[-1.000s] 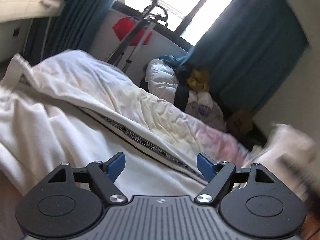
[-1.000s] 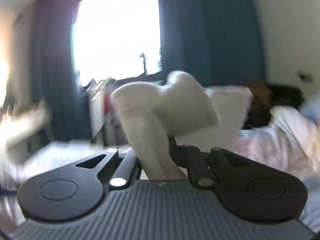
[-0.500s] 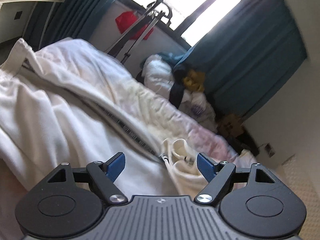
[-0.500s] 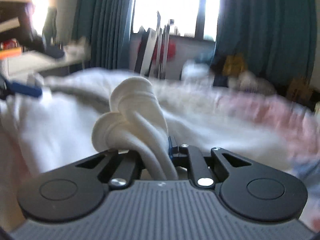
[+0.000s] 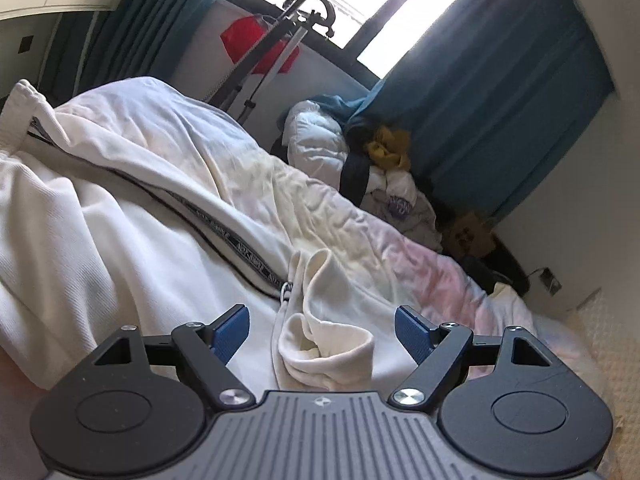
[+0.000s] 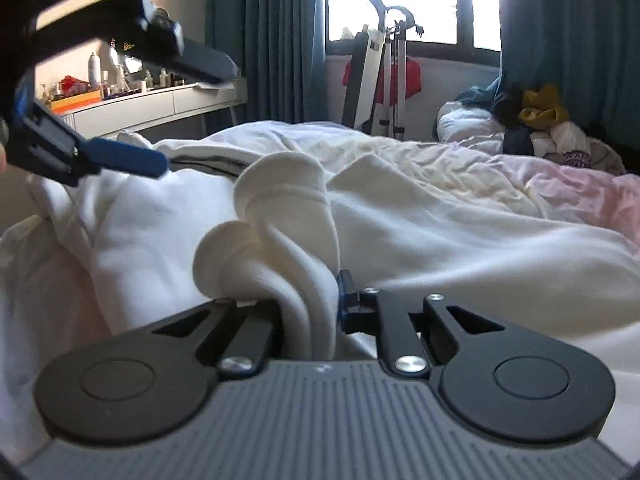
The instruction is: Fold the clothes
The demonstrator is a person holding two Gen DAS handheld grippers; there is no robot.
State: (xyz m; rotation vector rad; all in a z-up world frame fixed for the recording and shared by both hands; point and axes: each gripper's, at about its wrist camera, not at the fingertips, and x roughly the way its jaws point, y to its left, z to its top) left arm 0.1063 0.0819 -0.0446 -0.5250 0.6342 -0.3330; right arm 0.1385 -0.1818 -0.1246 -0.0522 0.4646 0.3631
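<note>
My right fingers (image 6: 310,296) pinch the white jacket's cuff (image 6: 280,200); left fingers (image 5: 322,330) gape wide, so I should lay it flat across the body.

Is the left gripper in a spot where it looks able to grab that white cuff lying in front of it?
Probably yes. The left gripper is open, its blue pads either side of the white cuff, and nothing lies between them; whether the pads reach far enough down is unclear.
</note>
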